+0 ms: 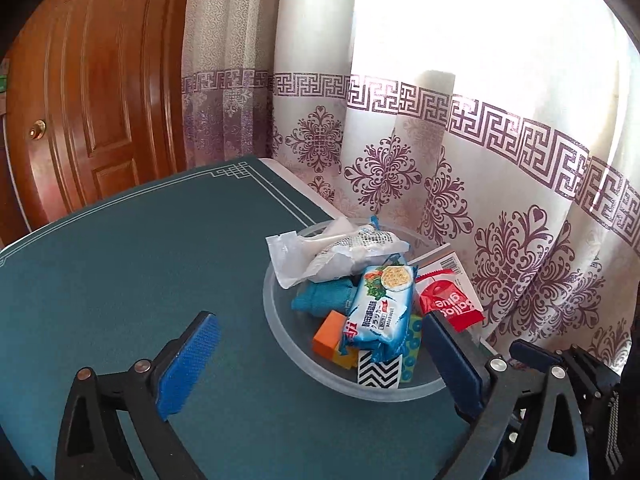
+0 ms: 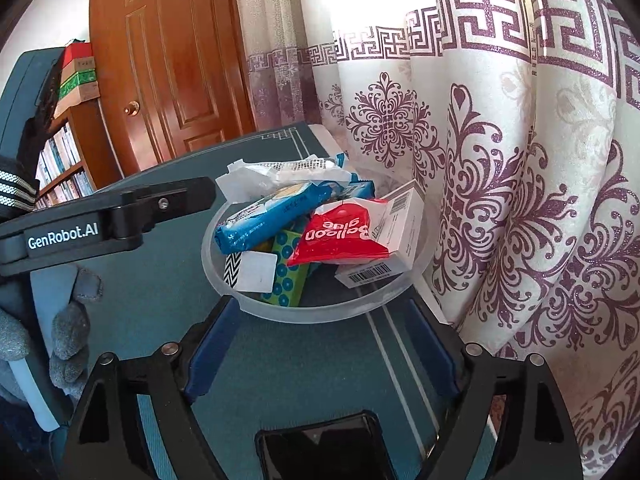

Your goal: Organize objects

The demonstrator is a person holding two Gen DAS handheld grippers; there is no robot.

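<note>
A translucent bowl (image 1: 280, 332) (image 2: 212, 264) stands on the teal table by the curtain. It is heaped with a blue cracker packet (image 1: 380, 308) (image 2: 264, 220), a red Balloon glue packet (image 1: 448, 304) (image 2: 340, 236), a crumpled white wrapper (image 1: 320, 256), a teal cloth (image 1: 324, 300), an orange block (image 1: 328, 332) and a white barcode box (image 2: 400, 224). My left gripper (image 1: 320, 320) hangs wide open in front of the bowl, its pads touching nothing. Just short of the bowl's near rim, my right gripper (image 2: 322, 308) is open and holds nothing.
A patterned curtain (image 2: 500, 200) hangs right behind the bowl at the table's edge. A wooden door (image 1: 100, 92) and a bookshelf (image 2: 60, 160) stand beyond the table. The left gripper's black body (image 2: 120, 216) and a gloved hand (image 2: 68, 344) fill the right wrist view's left side.
</note>
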